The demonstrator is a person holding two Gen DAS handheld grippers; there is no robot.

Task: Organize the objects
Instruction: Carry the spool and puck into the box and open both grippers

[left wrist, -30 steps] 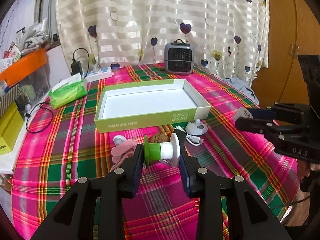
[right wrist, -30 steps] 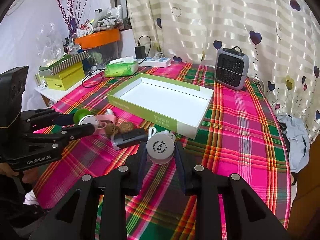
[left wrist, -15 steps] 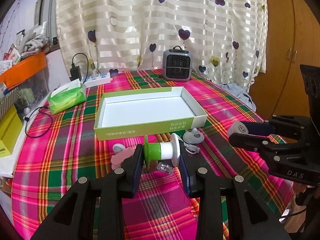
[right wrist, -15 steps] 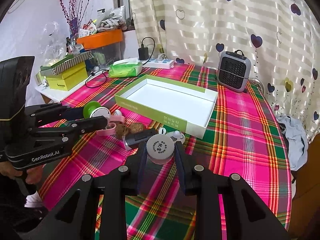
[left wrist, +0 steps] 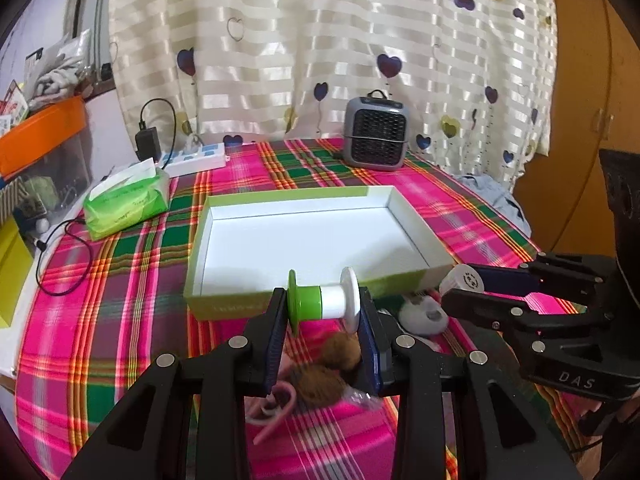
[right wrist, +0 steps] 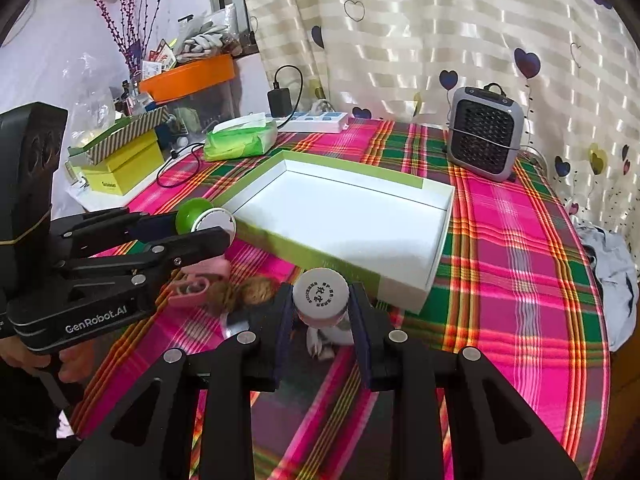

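My left gripper (left wrist: 323,308) is shut on a green and white spool (left wrist: 322,303) and holds it in the air just before the near wall of the open green and white box (left wrist: 224,308). My right gripper (right wrist: 320,308) is shut on a small white-capped jar (right wrist: 320,297), lifted near the box's near right corner (right wrist: 404,292). Each gripper shows in the other's view: the right one (left wrist: 464,286) and the left one (right wrist: 208,228). Two brown walnuts (left wrist: 320,376), a pink clip (left wrist: 276,408) and a white round item (left wrist: 424,314) lie on the cloth below.
A grey heater (left wrist: 376,134) stands behind the box. A green tissue pack (left wrist: 126,202), a power strip (left wrist: 196,158), cables and yellow boxes (right wrist: 120,168) sit at the left. The plaid table drops off at the right edge (right wrist: 600,320).
Both grippers have risen and moved toward the box with their objects held. The walnuts and pink clip now lie under the left gripper.
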